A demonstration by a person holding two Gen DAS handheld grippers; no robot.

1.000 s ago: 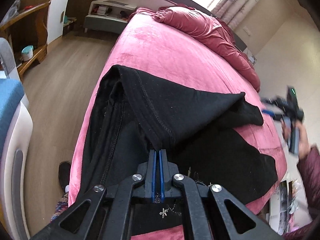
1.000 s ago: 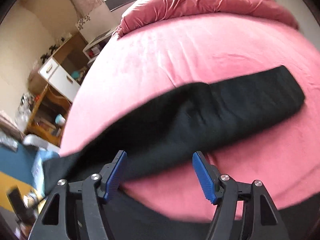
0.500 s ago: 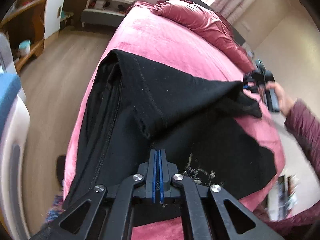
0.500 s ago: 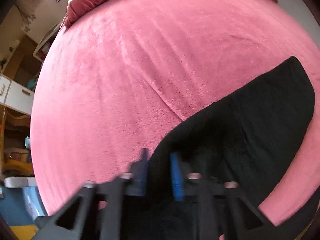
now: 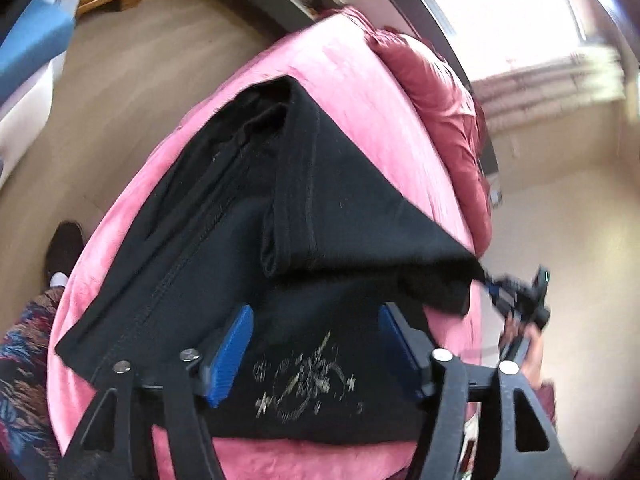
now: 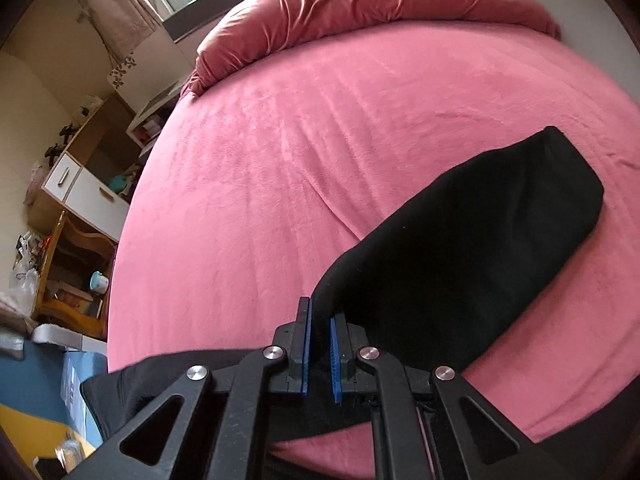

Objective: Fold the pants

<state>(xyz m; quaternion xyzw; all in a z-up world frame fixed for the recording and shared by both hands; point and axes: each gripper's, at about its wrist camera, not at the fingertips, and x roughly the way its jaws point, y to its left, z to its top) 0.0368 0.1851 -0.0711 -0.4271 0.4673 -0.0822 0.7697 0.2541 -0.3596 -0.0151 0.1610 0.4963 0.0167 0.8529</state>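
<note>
Black pants [image 5: 320, 208] lie on the pink bed [image 5: 352, 80], one leg folded back over the rest. An embroidered patch [image 5: 308, 380] shows near the waist. My left gripper [image 5: 316, 336] hovers over that patch; its jaws are opening and nothing is pinched between the blue pads [image 5: 232, 344]. In the left wrist view my right gripper [image 5: 516, 296] holds the folded leg's corner at the bed's right edge. In the right wrist view the right gripper [image 6: 320, 332] is shut on a fold of the black pants [image 6: 472, 248], which stretch away to the right.
A crumpled red duvet [image 6: 360, 4] is heaped at the head of the bed. Wooden floor [image 5: 132, 60] runs along the bed's left side, with a desk and shelves [image 6: 68, 216] and a blue chair [image 5: 32, 44] beyond. A person's patterned trouser leg [image 5: 20, 360] shows at lower left.
The left gripper let go of the pants' hem, opened wide, sank and rolled. The right gripper went from open to shut on the leg's corner.
</note>
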